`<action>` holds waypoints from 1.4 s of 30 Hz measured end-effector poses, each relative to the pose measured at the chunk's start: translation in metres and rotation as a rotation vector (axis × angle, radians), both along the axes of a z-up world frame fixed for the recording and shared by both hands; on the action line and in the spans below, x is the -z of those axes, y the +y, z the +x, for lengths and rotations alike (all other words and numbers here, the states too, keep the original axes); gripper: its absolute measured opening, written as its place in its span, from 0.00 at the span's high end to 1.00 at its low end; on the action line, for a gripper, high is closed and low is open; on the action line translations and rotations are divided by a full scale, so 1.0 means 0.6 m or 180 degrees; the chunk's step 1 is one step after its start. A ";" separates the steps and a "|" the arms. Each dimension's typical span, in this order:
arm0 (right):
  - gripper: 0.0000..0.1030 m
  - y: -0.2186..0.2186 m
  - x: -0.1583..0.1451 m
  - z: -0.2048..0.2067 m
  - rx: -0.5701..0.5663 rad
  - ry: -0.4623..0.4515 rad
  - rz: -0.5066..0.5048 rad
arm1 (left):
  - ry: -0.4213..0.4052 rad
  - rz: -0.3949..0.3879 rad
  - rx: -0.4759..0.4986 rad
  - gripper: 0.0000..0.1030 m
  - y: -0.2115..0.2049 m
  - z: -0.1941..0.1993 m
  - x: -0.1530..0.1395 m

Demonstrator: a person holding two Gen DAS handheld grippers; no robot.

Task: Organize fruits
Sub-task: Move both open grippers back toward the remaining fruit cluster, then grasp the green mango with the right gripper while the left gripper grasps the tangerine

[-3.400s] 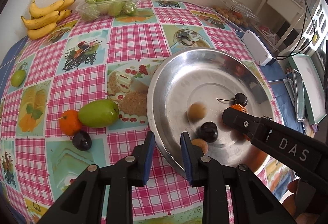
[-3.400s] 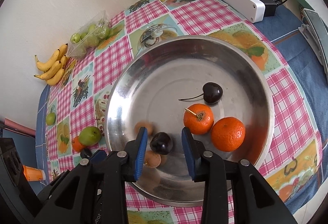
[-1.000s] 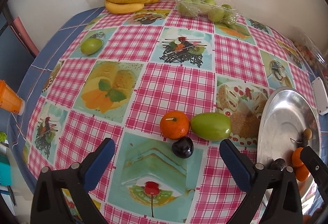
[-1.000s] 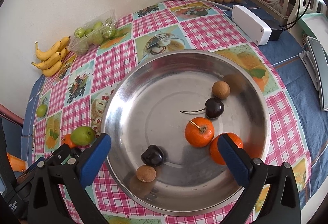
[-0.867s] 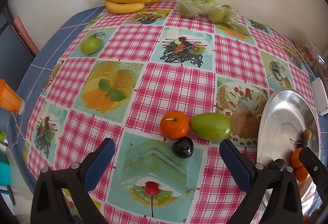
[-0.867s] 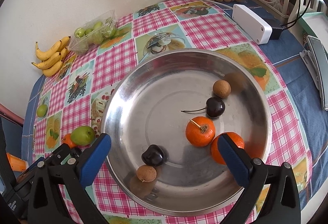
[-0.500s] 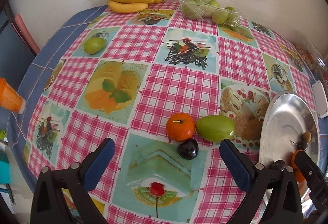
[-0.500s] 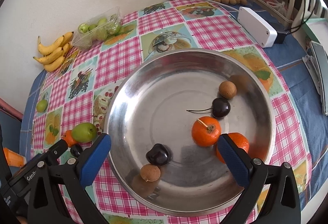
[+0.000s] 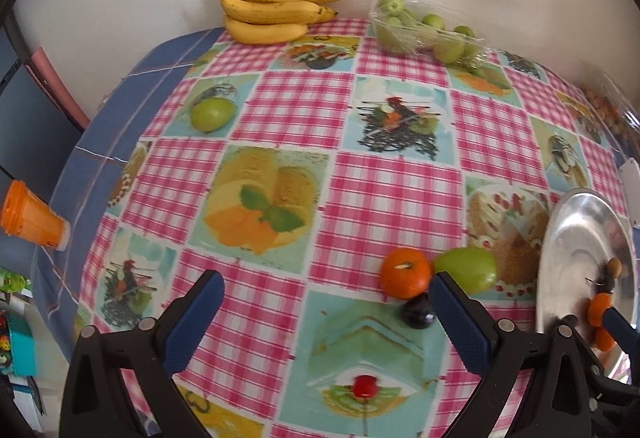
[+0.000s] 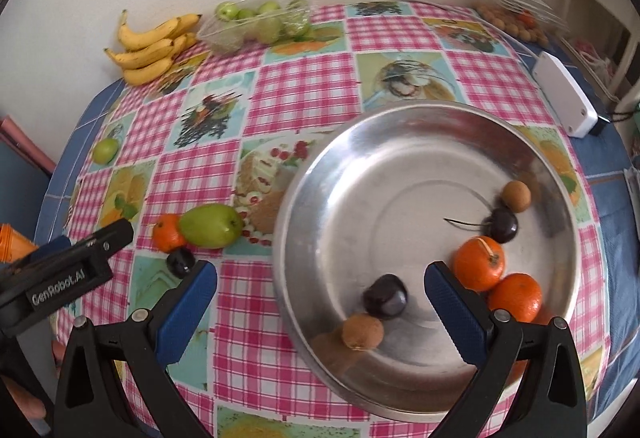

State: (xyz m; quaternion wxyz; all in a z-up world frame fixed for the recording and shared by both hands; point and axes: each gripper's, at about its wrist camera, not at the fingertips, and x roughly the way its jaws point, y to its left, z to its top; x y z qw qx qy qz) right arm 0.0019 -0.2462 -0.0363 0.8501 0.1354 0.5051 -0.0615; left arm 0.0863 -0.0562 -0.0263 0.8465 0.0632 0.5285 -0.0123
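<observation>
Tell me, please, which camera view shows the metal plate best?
The right wrist view: the metal plate shows whole, with all its fruit. The left wrist view catches only a foreshortened part at the right edge, partly behind the right hand-held gripper.

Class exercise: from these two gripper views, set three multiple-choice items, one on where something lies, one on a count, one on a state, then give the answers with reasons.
1. Where does the large green fruit lie?
A. in the metal bowl
B. on the tablecloth beside an orange
C. on the bananas

2. How many oranges are in the bowl?
A. two
B. none
C. five

3. How do the right gripper's jaws stand?
A. shut on a cherry
B. shut on nothing
C. wide open

Answers: 1 B, the green fruit touches an orange outside the metal bowl. 2 A, two oranges sit together. 3 C, the right gripper shows a broad gap, holding nothing.
</observation>
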 end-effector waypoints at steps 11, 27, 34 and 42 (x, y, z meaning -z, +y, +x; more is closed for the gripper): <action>0.00 0.075 0.000 0.027 -0.0442 -0.0120 0.0177 | 0.0045 -0.0204 -0.0403 0.00 0.084 0.024 -0.003; 0.00 0.108 0.012 0.063 -0.0407 -0.0134 0.0341 | 0.0160 -0.0711 -0.0523 0.00 0.106 0.039 0.013; 0.00 0.118 0.025 0.081 -0.0369 -0.0075 0.0340 | 0.0205 -0.0652 -0.0494 0.00 0.086 0.046 0.025; 0.16 0.115 0.041 0.098 -0.0305 0.0015 0.0266 | 0.0289 -0.0633 -0.0538 0.00 0.080 0.053 0.043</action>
